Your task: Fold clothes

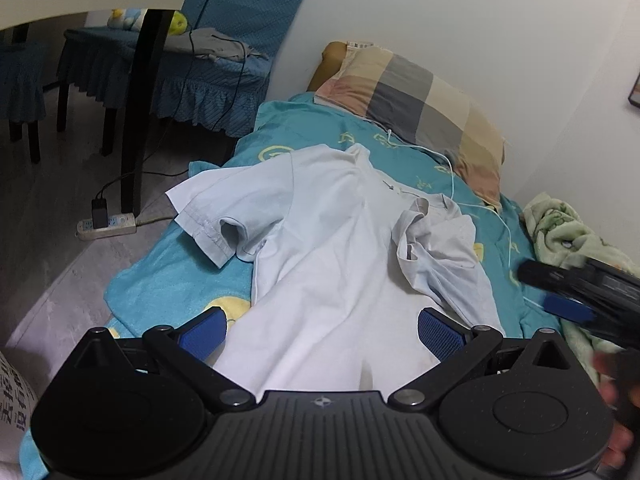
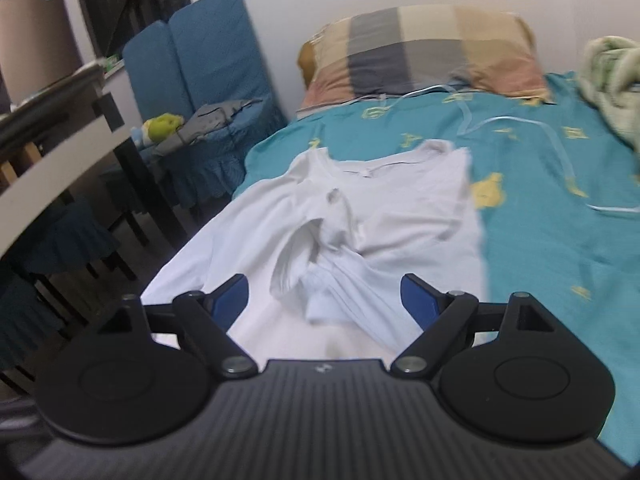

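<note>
White walls back a low bed covered by a teal sheet with yellow prints. We note blue ruffled chair covers on the seats to its left, over a grey floor. At the head of the bed lies a checked pillow in tan, grey and pink, with a crumpled pale green blanket at the right edge. Our white short-sleeved T-shirt is spread along the middle of the sheet, collar toward the pillow, one sleeve folded in over the chest and the other lying flat outward. A thin white cable trails across the sheet near the collar. We hold the left gripper over the hem, jaws wide, pads off the cloth. Our right gripper also stands wide apart and empty above the shirt.
</note>
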Demonstrator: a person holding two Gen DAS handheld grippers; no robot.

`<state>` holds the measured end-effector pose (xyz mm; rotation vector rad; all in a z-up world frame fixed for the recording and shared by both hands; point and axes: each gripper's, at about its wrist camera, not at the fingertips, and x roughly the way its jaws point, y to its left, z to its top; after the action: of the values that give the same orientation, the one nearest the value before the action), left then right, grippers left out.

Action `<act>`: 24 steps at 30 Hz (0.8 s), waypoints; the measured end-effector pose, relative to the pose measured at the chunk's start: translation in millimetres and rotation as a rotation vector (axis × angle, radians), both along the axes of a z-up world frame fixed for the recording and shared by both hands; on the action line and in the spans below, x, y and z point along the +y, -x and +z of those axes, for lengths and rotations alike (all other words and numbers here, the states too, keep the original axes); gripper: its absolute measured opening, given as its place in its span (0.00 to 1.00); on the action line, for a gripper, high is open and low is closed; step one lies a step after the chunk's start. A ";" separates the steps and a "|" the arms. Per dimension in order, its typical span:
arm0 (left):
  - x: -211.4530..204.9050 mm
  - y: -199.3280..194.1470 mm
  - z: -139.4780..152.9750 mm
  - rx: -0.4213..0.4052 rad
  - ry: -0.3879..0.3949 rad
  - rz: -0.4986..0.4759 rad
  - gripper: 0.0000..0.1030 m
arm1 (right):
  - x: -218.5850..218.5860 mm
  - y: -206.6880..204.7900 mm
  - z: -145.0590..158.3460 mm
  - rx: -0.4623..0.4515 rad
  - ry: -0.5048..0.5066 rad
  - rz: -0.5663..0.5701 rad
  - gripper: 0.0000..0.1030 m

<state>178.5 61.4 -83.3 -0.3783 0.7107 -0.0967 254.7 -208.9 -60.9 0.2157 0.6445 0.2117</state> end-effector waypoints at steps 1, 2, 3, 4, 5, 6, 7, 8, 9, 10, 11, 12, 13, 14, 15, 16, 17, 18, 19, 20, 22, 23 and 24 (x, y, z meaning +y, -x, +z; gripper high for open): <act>-2.2 1.6 0.2 -0.001 -0.005 -0.009 1.00 | -2.2 14.3 7.7 0.015 0.015 -0.012 0.82; -4.7 3.3 0.3 -0.002 -0.010 -0.018 1.00 | -3.2 28.8 14.9 0.029 0.029 -0.028 0.82; -7.3 4.9 0.3 -0.002 -0.017 -0.027 1.00 | -2.9 43.4 21.1 0.038 0.037 -0.044 0.82; -10.2 6.1 0.5 -0.003 -0.026 -0.035 1.00 | -3.9 58.8 25.7 0.046 0.042 -0.056 0.82; -13.1 7.1 0.9 -0.004 -0.035 -0.044 1.00 | -5.3 73.2 28.3 0.055 0.042 -0.062 0.82; -16.3 8.3 1.3 -0.006 -0.047 -0.051 1.00 | -5.9 85.5 28.8 0.061 0.040 -0.066 0.82; -20.0 10.0 1.2 -0.012 -0.060 -0.055 1.00 | -6.2 97.0 28.4 0.066 0.039 -0.069 0.82; -24.5 12.4 0.0 -0.018 -0.077 -0.058 1.00 | -6.1 107.3 27.9 0.069 0.040 -0.074 0.82; -29.4 14.4 -2.2 -0.018 -0.095 -0.061 1.00 | -5.5 115.7 27.6 0.069 0.045 -0.078 0.82; -34.4 16.2 -4.7 -0.015 -0.112 -0.064 1.00 | -5.3 122.7 28.0 0.064 0.049 -0.078 0.82; -38.0 17.2 -7.8 -0.009 -0.123 -0.067 0.99 | -5.3 128.9 28.7 0.055 0.051 -0.076 0.82; -40.8 17.8 -11.1 0.000 -0.129 -0.069 0.99 | -5.9 133.9 30.0 0.046 0.051 -0.079 0.82; -43.5 18.4 -14.5 0.009 -0.135 -0.071 0.98 | -7.7 137.1 31.7 0.040 0.047 -0.087 0.82; -45.9 17.8 -16.9 0.016 -0.145 -0.075 0.98 | -10.4 139.0 33.5 0.034 0.038 -0.095 0.82; -48.1 16.4 -18.6 0.022 -0.158 -0.078 0.98 | -14.0 140.0 35.1 0.029 0.026 -0.100 0.82; -50.4 12.8 -18.8 0.025 -0.168 -0.083 0.98 | -18.0 140.5 36.3 0.025 0.017 -0.106 0.82; -52.8 7.5 -17.9 0.025 -0.176 -0.089 0.97 | -21.8 140.5 36.7 0.024 0.011 -0.113 0.82; -55.3 2.3 -17.1 0.026 -0.185 -0.094 0.97 | -25.5 139.7 36.4 0.027 0.005 -0.122 0.82; -58.1 -5.2 -15.5 0.021 -0.188 -0.097 0.97 | -29.8 139.3 35.3 0.029 -0.004 -0.129 0.82; -61.1 -14.3 -13.4 0.013 -0.188 -0.099 0.97 | -34.2 138.9 34.1 0.027 -0.012 -0.136 0.82; -70.0 -39.8 -9.0 -0.004 -0.184 -0.119 0.97 | -40.3 136.2 31.1 0.015 0.002 -0.154 0.82; -75.5 -54.8 -7.1 -0.017 -0.179 -0.136 0.97 | -43.5 134.3 28.7 0.015 0.008 -0.162 0.82; -81.4 -70.2 -5.4 -0.030 -0.173 -0.152 0.97 | -47.0 132.2 25.6 0.021 0.010 -0.171 0.82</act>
<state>248.7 -20.1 -88.7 -0.1562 0.7123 -0.1831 122.5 -255.8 -35.3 0.2623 0.6442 0.0419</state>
